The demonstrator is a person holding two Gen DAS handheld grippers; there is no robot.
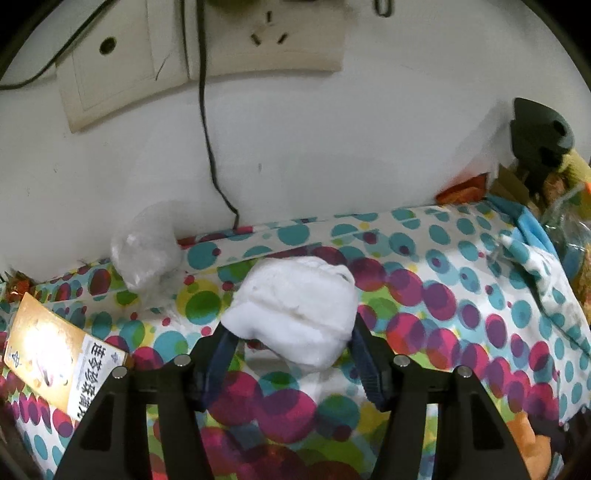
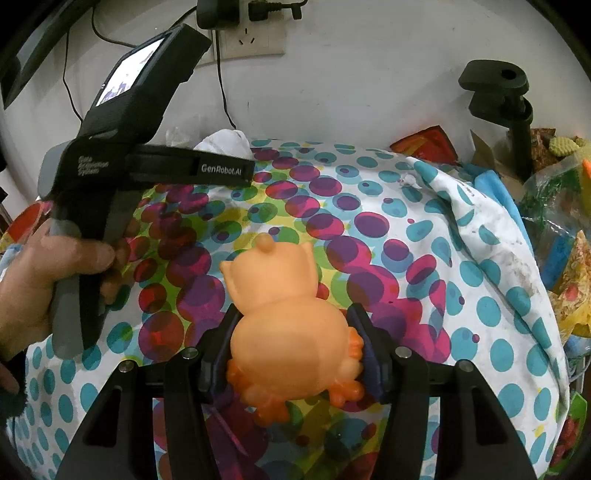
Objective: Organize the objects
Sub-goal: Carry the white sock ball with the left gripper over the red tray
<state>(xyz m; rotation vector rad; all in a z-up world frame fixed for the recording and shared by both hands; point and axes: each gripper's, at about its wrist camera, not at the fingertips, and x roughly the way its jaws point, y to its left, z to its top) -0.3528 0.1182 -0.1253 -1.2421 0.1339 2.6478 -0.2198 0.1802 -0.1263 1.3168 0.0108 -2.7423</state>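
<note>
A white crumpled soft wad (image 1: 295, 302) lies on the dotted cloth (image 1: 443, 295) near the wall. My left gripper (image 1: 291, 332) has it between its fingers, with both pads against its sides. In the right wrist view an orange rubber animal toy (image 2: 288, 332) lies on the same cloth (image 2: 388, 206), and my right gripper (image 2: 293, 317) is shut on its round body. The left tool's black body (image 2: 122, 110) shows at the upper left there, held by a hand (image 2: 37, 273). The white wad (image 2: 225, 142) peeks out behind it.
A clear plastic bag (image 1: 147, 254) and a gold packet (image 1: 55, 350) lie to the left of the wad. A cable (image 1: 207, 129) hangs from the wall socket (image 1: 273, 33). A black clamp stand (image 2: 498, 92) and snack packets (image 2: 569, 295) crowd the right edge.
</note>
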